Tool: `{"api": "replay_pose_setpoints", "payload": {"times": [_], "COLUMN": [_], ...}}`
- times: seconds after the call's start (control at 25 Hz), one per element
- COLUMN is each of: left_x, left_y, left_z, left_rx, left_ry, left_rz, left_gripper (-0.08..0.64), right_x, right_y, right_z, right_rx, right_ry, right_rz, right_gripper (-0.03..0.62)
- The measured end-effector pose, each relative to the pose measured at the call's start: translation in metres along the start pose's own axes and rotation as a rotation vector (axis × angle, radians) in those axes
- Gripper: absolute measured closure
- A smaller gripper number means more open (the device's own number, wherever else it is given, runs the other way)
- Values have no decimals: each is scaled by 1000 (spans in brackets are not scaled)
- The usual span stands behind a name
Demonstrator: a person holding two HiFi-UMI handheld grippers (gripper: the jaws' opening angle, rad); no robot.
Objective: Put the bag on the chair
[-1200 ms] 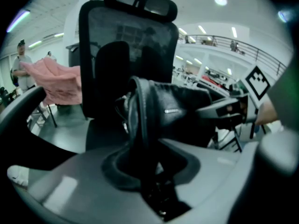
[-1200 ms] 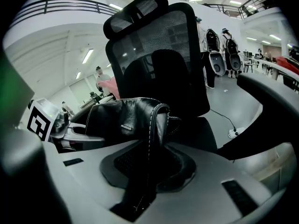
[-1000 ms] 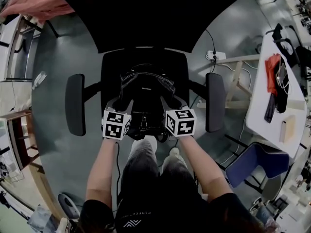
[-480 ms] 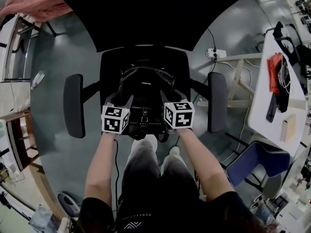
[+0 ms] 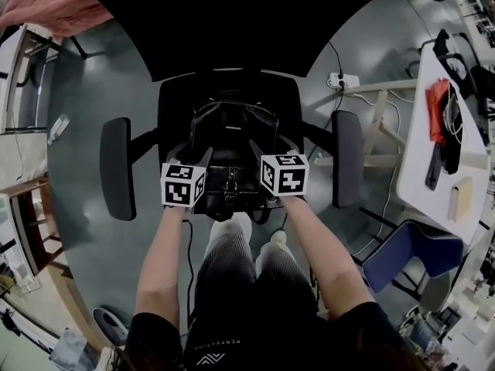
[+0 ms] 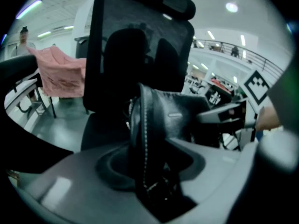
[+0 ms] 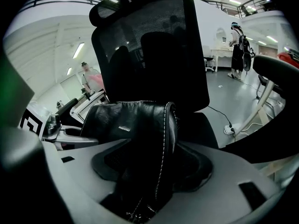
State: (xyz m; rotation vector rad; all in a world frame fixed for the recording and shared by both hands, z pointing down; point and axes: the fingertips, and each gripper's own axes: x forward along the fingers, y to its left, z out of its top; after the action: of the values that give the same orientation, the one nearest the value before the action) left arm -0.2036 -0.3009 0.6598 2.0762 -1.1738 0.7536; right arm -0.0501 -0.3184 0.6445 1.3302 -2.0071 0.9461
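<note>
A black leather bag [image 5: 232, 134] rests on the seat of a black office chair [image 5: 172, 103], in front of its mesh backrest [image 7: 154, 45]. My left gripper [image 5: 193, 155] is at the bag's left end and my right gripper [image 5: 271, 149] at its right end. In the left gripper view a stitched edge of the bag [image 6: 161, 120] stands between the jaws of the left gripper [image 6: 149, 171], which are opening. In the right gripper view the bag [image 7: 135, 125] likewise lies between the opening jaws of the right gripper [image 7: 149, 181], with slack around it.
The chair's armrests [image 5: 116, 168] [image 5: 346, 157] flank both grippers. A white table [image 5: 418, 184] with a red item [image 5: 435, 114] stands at the right, a blue chair [image 5: 410, 257] below it. A power strip [image 5: 344, 79] lies on the floor; pink cloth [image 5: 46, 6] hangs far left.
The bag has moved a little further onto the seat and settled there. Both grippers shifted slightly with it.
</note>
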Motion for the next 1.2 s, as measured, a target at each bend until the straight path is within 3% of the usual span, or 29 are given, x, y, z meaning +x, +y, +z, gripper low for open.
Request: {"api": "replay_pose_setpoints", "payload": {"times": [0.28,0.48,0.88,1.2], "left_x": [-1,-4,-16,-33], "left_y": [-2,-1,10,-1], "left_z": [-8,-5,0,6], "left_rx": [13,4,0,-47], "left_ry": [57,42,23,-21], "left_rz": [-30,-20,113,112], "left_gripper": [330,316,302,304], "right_x": [-1,-8,-35,-49], "right_y": [2,0,0,13], "right_z": [-3,-8,-13,-19], "right_rx": [-16,-8,-15,-32], "right_ry": [20,16,-23,-34], "right_rz": [-20,-29,-42,-1], "right_gripper": [318,318,318,355]}}
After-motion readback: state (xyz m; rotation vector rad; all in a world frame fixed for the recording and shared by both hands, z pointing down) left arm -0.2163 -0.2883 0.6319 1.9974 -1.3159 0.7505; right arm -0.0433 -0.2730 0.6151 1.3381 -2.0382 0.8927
